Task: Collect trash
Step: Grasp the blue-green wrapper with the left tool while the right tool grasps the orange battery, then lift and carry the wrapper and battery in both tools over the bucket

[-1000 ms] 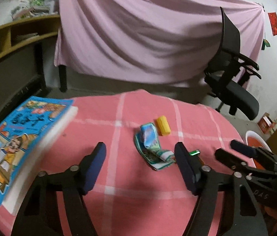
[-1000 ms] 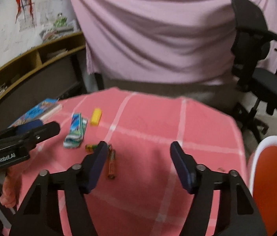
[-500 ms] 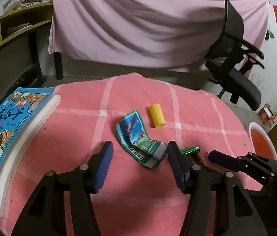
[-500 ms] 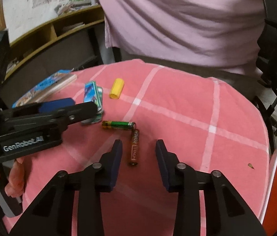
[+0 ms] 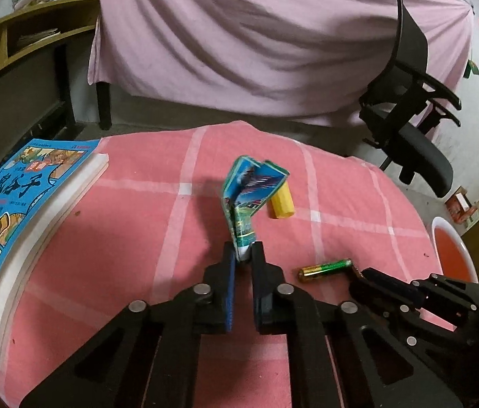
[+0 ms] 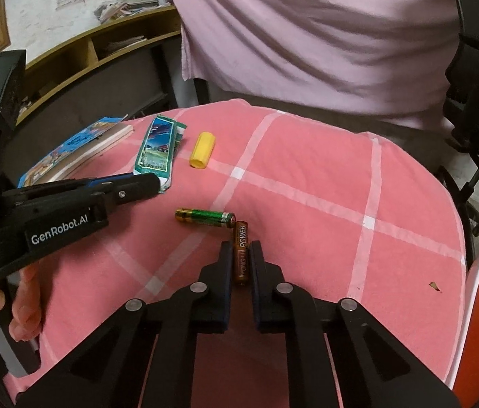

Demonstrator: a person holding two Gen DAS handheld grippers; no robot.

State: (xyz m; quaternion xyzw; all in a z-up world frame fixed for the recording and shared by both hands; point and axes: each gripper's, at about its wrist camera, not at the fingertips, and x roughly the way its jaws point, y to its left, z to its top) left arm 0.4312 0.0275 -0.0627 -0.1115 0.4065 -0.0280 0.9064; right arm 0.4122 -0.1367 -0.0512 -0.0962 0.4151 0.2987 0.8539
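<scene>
The table (image 5: 120, 238) with its pink checked cloth fills most of both views, but its near edge is hidden under the black gripper frames. Behind it a big pink sheet (image 5: 256, 44) covers whatever it's draped over, so no idea what's under there. The office chair (image 5: 409, 129) off to the right is cut off in the right wrist view. The orange tub (image 5: 450, 251) with a white rim sits past the table's right edge, only partly in frame in either view.

The book (image 5: 18, 210) lies well left of the left gripper (image 5: 243, 255), its lower corner running out of frame. That gripper has just been closing and is now clamped on the white end of the wrapper (image 5: 249, 197), which sticks up and away from the tips, crumpled. The wrapper hides part of the yellow cap (image 5: 282, 204) just behind it.

The right gripper (image 6: 241, 255) has also just been closing and is pinched on the brown battery (image 6: 240, 248), lying lengthwise between the jaws with its near end tucked in shadow. The green battery (image 6: 205, 218) lies crosswise right ahead of the tips; whether it touches the brown one's far end I can't tell. A hand (image 6: 18, 306) holding the left gripper's handle shows at lower left, mostly cut off.
</scene>
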